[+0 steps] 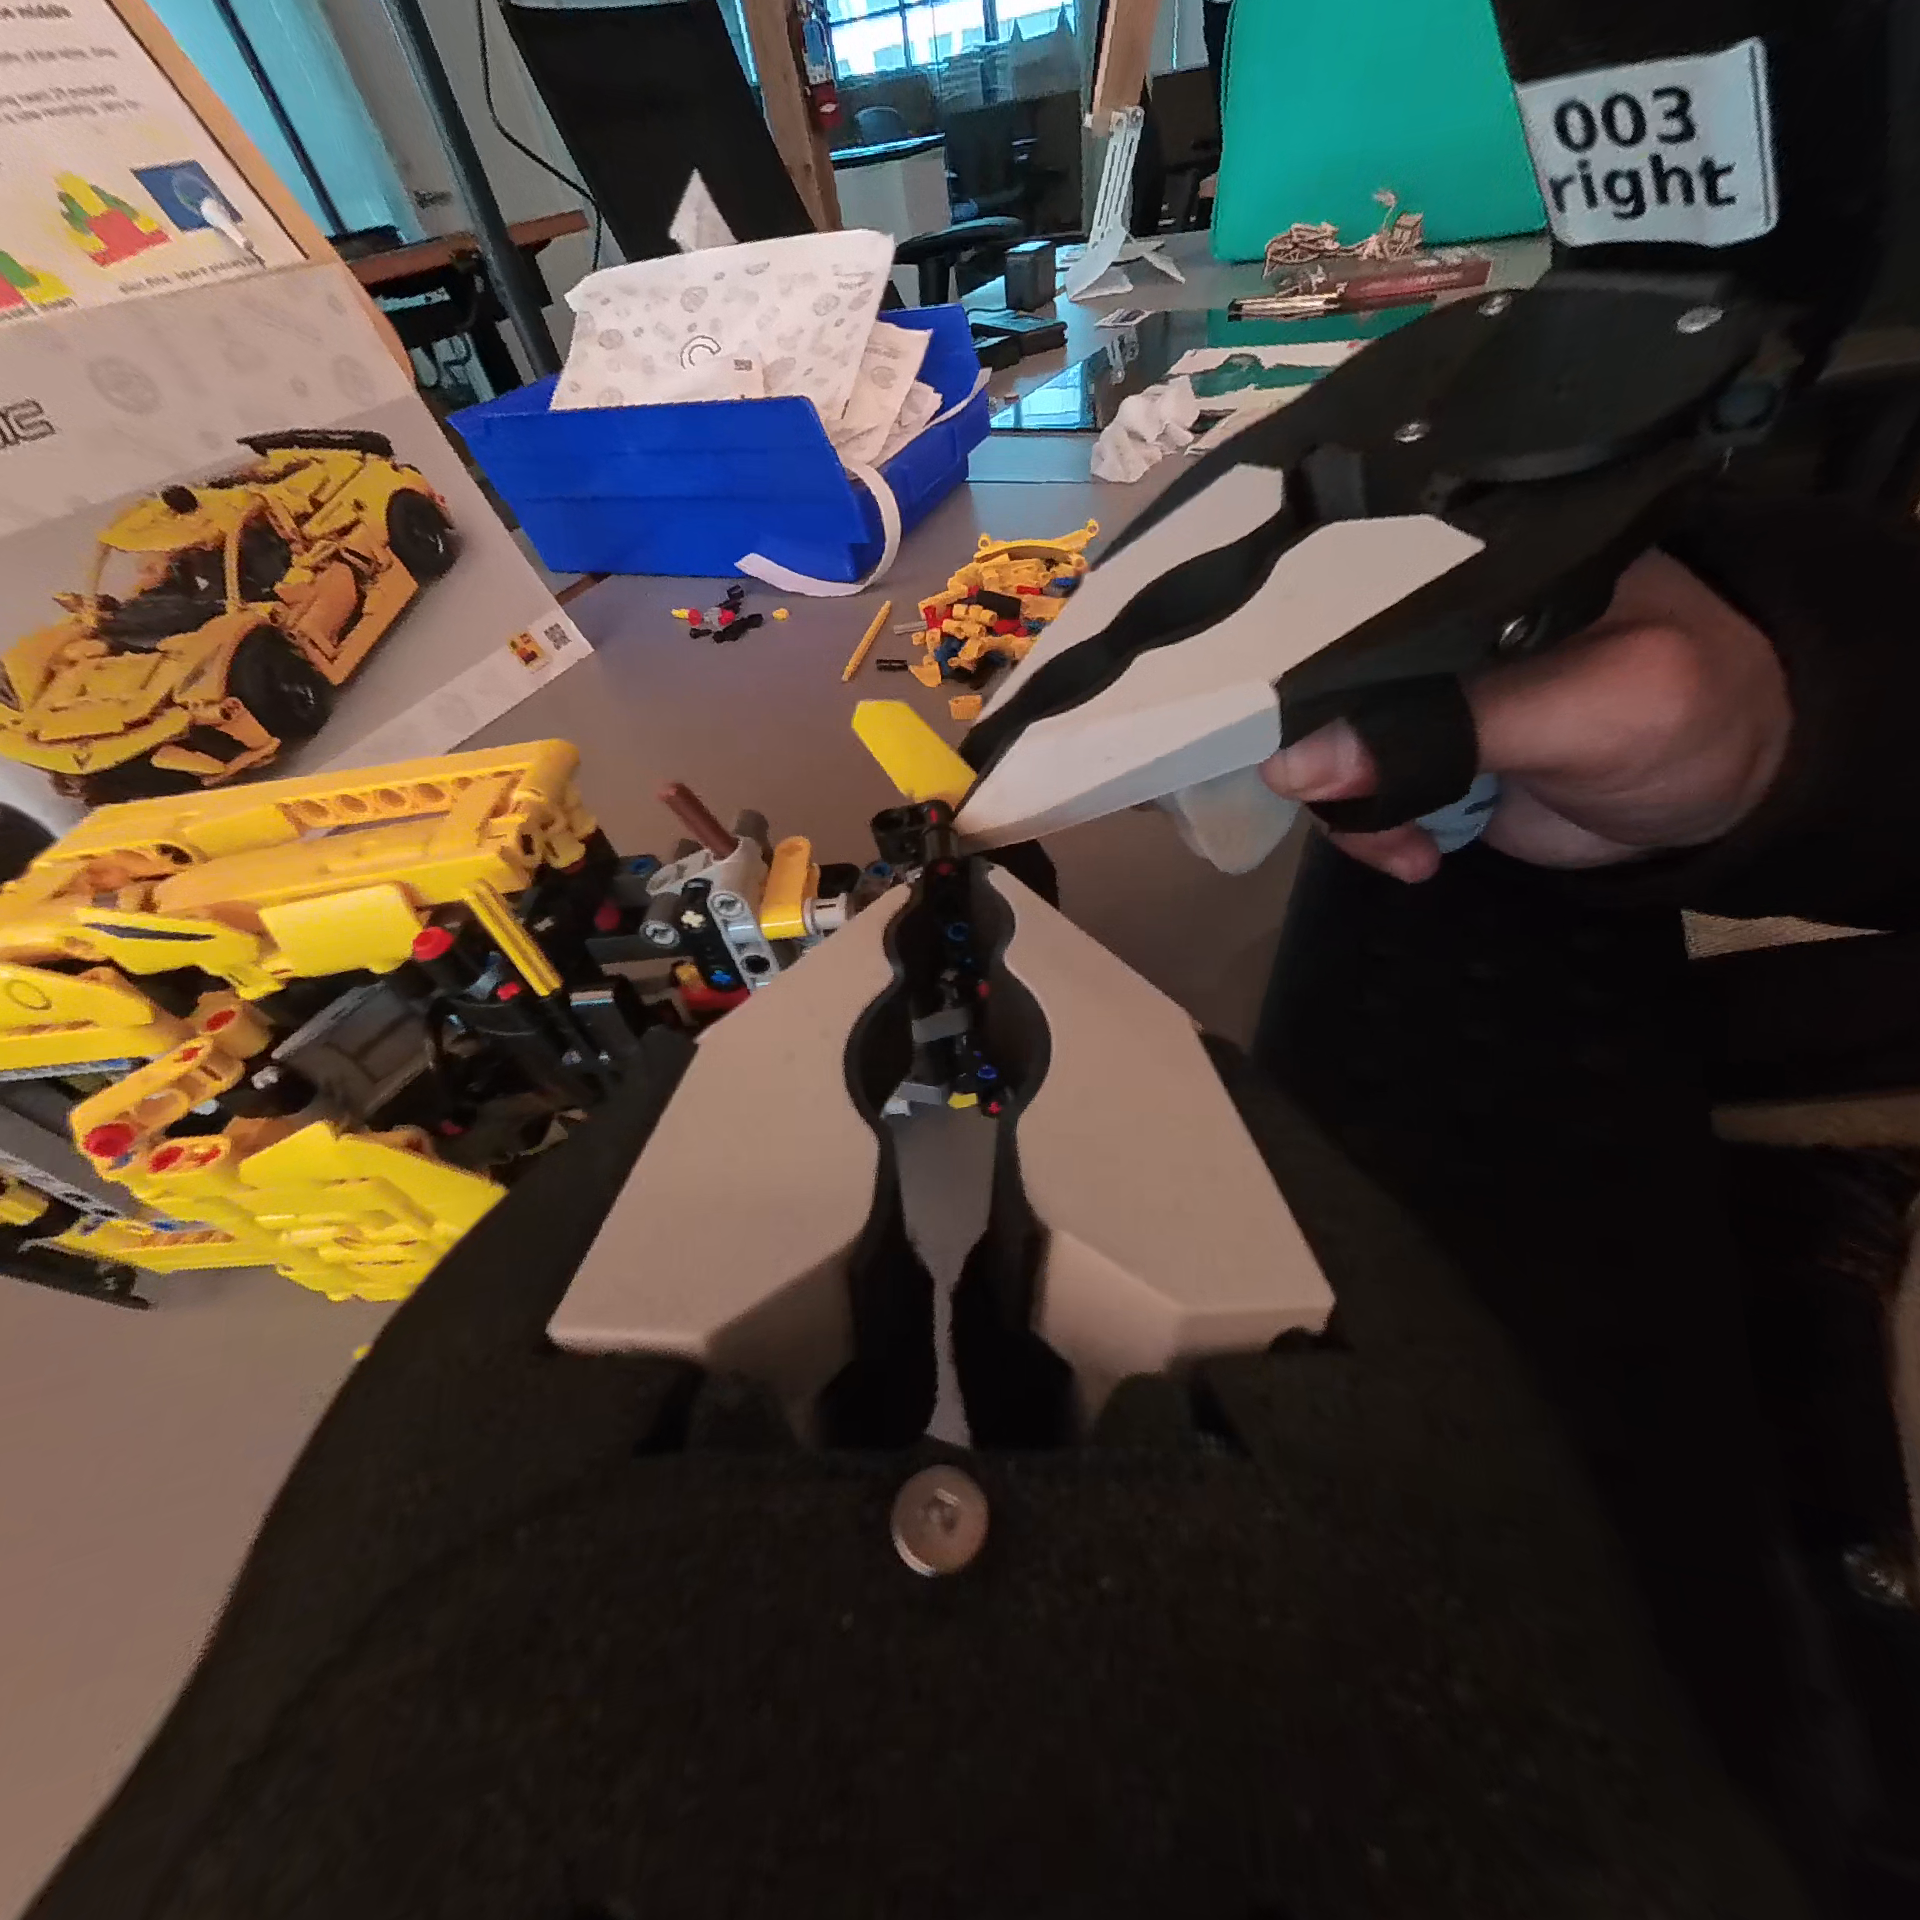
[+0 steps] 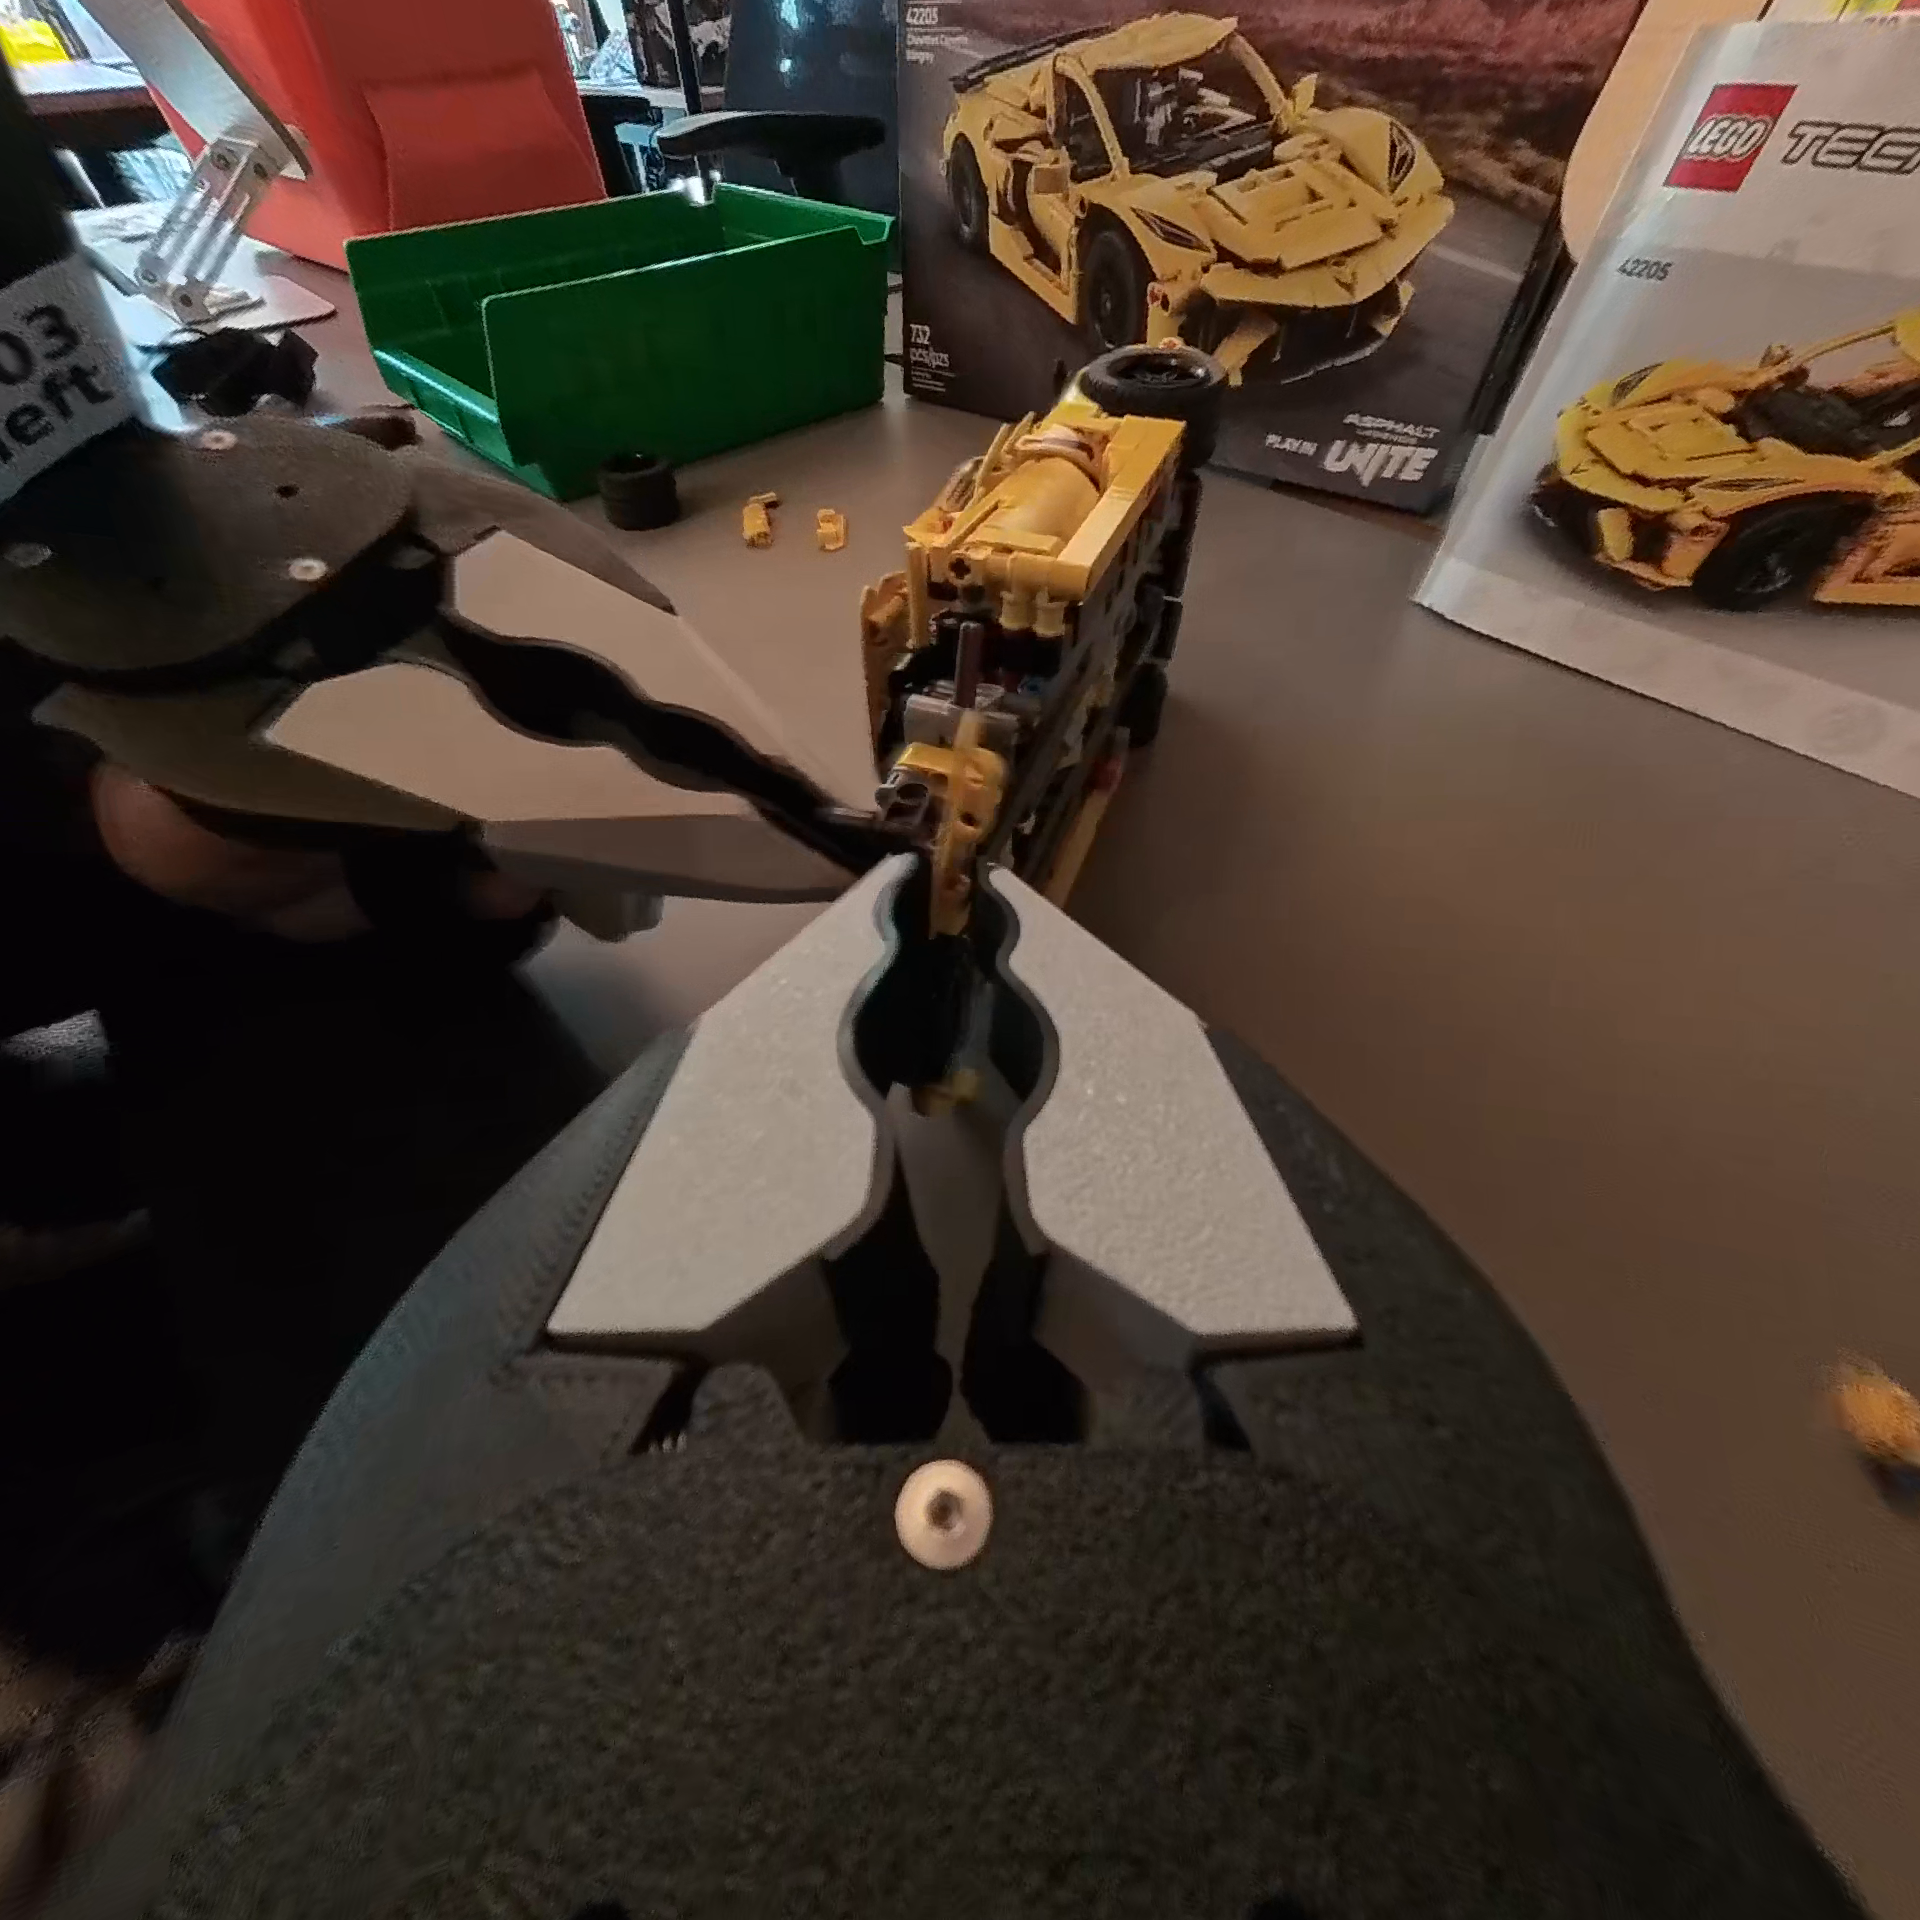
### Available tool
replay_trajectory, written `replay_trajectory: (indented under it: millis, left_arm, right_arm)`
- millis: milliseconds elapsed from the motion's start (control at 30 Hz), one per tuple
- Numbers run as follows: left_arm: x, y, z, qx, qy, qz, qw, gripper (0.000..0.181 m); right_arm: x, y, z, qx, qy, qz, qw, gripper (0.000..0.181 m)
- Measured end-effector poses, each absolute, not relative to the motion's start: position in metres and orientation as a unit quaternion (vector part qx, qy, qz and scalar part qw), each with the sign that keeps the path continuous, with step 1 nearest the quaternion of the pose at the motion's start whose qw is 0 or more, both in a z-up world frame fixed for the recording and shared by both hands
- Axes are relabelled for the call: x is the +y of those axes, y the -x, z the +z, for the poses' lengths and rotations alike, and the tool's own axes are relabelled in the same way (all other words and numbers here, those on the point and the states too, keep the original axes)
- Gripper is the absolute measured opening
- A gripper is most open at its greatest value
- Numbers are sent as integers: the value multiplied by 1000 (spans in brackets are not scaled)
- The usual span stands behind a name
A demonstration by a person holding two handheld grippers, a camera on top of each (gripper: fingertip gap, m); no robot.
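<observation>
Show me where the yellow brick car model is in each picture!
Left wrist view: the half-built yellow brick car model fills the left middle, lying tipped on the grey table.
Right wrist view: the same model stands on its side in the upper centre, one black wheel on top.
Shared landmark: the two tongs, left and right, meet at the model's near end.

A half-built yellow-and-black brick car [image 2: 1039, 623] lies tipped on its side at frame centre, its black end strut [image 1: 951, 956] clamped by both grippers.
</observation>
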State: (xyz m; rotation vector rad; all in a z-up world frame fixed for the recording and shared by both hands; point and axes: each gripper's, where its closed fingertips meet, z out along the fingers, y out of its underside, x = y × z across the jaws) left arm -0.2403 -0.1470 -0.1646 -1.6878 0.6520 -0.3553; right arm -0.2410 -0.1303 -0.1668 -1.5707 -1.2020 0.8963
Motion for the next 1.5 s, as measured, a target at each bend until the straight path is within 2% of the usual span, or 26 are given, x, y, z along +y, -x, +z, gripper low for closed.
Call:
replay_trajectory:
  millis: [33, 100, 133, 467, 733, 933, 1100, 1300, 1500]
  left_arm:
    - [-149, 242, -162, 272, 728, -170, 606, 6]
    - [-151, 244, -163, 270, 728, -174, 606, 6]
    - [-151, 242, -164, 280, 727, -158, 607, 6]
    - [-149, 239, -168, 282, 730, -174, 598, 6]
    - [-146, 236, -168, 287, 724, -178, 602, 7]
    - [-138, 227, -169, 341, 737, -178, 556, 7]
    - [-110, 207, -170, 418, 766, -179, 454, 7]
    - [-84, 192, -171, 496, 784, -178, 329, 7]
    - [-95, 196, -172, 469, 777, -160, 387, 7]
  right_arm:
    - [-112, 232, -168, -473, 655, 330, 488, 5]
    - [-114, 233, -169, -442, 675, 395, 441, 6]
    - [-110, 231, -168, -455, 665, 361, 469, 6]
    - [-98, 224, -162, -384, 682, 459, 420, 5]
    - [-59, 193, -154, -270, 685, 579, 350, 5]
    - [-30, 169, -171, -228, 710, 607, 275, 5]
    - [-3, 144, -174, -218, 725, 560, 336, 6]
    - [3, 138, -168, -183, 712, 587, 340, 6]
    - [-18, 155, -169, -274, 705, 540, 369, 6]
